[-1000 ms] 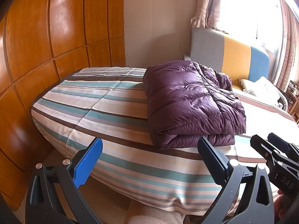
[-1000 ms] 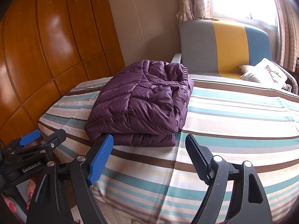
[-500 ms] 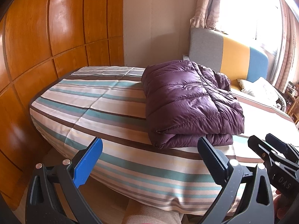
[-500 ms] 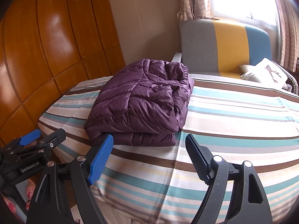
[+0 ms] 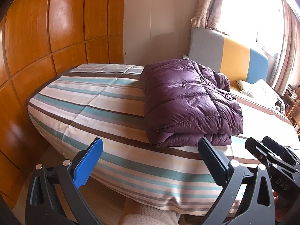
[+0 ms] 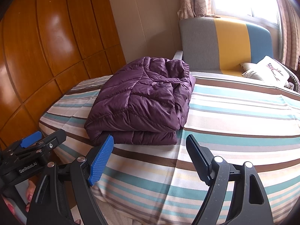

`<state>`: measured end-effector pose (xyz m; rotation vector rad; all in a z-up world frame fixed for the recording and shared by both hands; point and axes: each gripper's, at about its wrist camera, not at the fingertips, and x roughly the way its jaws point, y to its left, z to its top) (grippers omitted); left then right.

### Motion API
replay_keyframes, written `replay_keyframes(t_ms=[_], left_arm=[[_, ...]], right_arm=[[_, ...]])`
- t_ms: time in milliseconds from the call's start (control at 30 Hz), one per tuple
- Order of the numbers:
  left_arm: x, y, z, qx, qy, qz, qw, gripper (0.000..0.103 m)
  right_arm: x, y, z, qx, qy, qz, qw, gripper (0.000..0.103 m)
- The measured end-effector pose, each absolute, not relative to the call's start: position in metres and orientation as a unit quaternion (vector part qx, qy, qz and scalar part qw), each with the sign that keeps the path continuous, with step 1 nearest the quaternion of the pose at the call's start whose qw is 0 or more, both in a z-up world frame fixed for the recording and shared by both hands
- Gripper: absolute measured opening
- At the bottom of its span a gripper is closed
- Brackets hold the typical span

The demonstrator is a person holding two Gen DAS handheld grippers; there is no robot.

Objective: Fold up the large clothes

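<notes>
The purple quilted jacket lies folded into a thick rectangular bundle on the striped bedspread, near the foot edge of the bed. In the left wrist view it sits at 1 o'clock from centre; in the right wrist view it sits at 10 o'clock.

The left gripper hangs off the foot edge with its fingers spread wide and nothing between them. The right gripper is likewise spread wide and empty, short of the jacket's near fold.

Only the left wrist view shows the bed's far left corner and a bare strip of mattress to the right of the jacket. Only the right wrist view shows the full run of stripes to the right, plus fingernails of a hand at 8 o'clock. Each view catches the opposite gripper at its lower edge.

Behind the bed stand a wooden panelled wall, a grey, yellow and blue headboard, a pillow and curtains.
</notes>
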<state>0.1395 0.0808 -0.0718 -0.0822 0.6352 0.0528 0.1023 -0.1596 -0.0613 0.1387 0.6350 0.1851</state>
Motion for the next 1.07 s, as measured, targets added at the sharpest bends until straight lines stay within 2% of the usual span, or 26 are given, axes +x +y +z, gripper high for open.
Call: replay_keyframes(t_ms=[233, 1067], left_arm=[[0.137, 0.069, -0.073, 0.004, 0.299, 0.036, 0.954, 0.101], [0.142, 0.072, -0.074, -0.018, 0.322, 0.027, 0.946, 0.101]], right_arm=[[0.104, -0.159, -0.064, 0.07, 0.316, 0.094, 0.941, 0.079], [0.11, -0.163, -0.067, 0.078, 0.324, 0.093, 0.938, 0.079]])
